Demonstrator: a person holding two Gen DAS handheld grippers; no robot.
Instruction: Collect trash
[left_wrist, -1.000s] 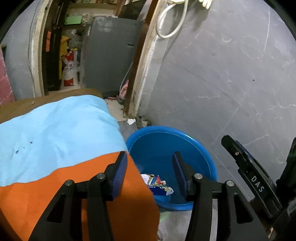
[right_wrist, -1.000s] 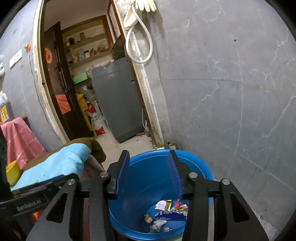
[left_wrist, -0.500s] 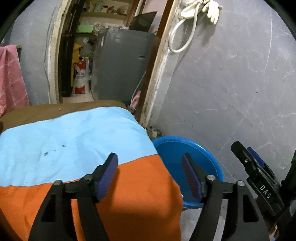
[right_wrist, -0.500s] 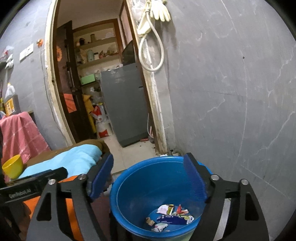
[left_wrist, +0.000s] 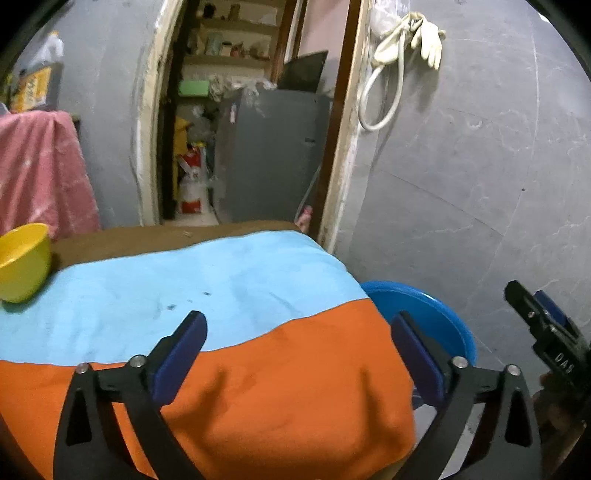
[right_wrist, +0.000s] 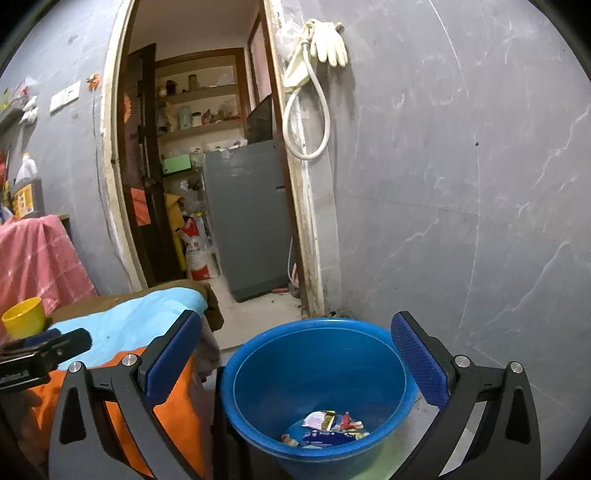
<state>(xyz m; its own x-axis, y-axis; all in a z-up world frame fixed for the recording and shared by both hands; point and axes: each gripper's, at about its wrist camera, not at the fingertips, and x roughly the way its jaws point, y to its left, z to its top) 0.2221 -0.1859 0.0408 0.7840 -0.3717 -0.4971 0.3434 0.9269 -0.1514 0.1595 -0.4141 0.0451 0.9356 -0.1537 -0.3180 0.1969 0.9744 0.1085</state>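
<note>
Right wrist view alone looks down into the blue tub (right_wrist: 317, 384) and shows the trash wrappers (right_wrist: 328, 428) lying on its floor, toward the near right of the bottom. From the left wrist view only a crescent of the tub's rim (left_wrist: 424, 306) shows past the cloth edge, and the contents are hidden. That view in turn shows the broad top of the orange and light-blue cloth (left_wrist: 221, 332) covering the table, which the right view sees only edge-on at its left (right_wrist: 122, 328).

The left gripper (left_wrist: 295, 354) is held over the orange part of the cloth, fingers spread wide with nothing between them, pointing toward the doorway (left_wrist: 251, 122). The right gripper (right_wrist: 291, 358) is held above the tub with its jaws fully apart and empty; the tub's mouth lies between the two blue pads (right_wrist: 417, 358). Each gripper appears at the edge of the other's view: the right one at the right margin of the left view (left_wrist: 546, 347), the left one at the left margin of the right view (right_wrist: 40, 350).

The tub stands upright on the floor just beside the table, mouth up, close to the grey wall (right_wrist: 461, 184). The wrappers lie flat in a loose heap; the largest blue one (right_wrist: 325, 437) runs roughly left to right across the tub bottom.

A yellow cup (left_wrist: 22, 262) stands on the cloth at the far left. A white hose and glove (right_wrist: 314, 74) hang on the wall beside the door frame.
</note>
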